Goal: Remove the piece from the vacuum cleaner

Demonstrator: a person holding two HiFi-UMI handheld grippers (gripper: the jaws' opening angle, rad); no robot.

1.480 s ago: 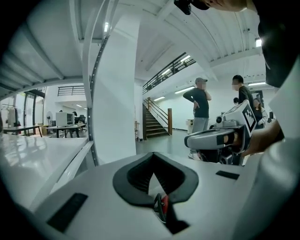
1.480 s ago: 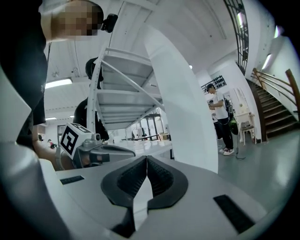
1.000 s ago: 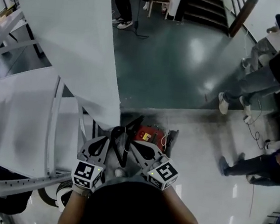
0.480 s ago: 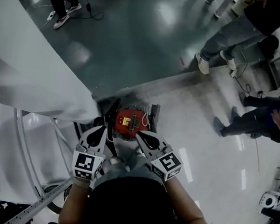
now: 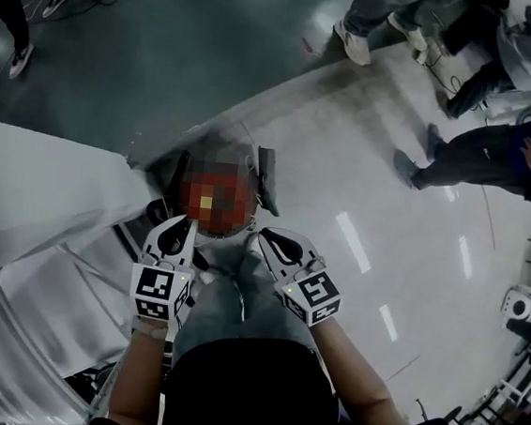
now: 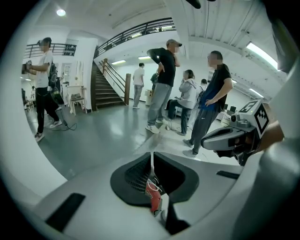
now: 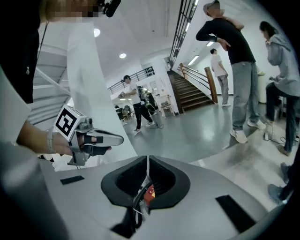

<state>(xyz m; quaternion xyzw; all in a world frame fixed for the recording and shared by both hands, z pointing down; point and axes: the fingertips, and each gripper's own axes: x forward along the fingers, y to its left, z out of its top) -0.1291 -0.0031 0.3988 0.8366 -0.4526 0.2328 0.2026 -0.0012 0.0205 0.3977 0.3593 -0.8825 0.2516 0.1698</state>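
Head view looks steeply down over left gripper [image 5: 179, 228], right gripper [image 5: 272, 242] and floor [image 5: 371, 199], each gripper view sits low, faces along its jaws toward the staircase [image 6: 105, 91] and bystanders [image 6: 162, 84], catches the other gripper beside it, all three share the nearby vacuum cleaner [image 6: 153, 197].

Vacuum cleaner [image 6: 153, 199], seemingly on the floor [image 5: 371, 199], lies right of the sheet [image 5: 41, 193].
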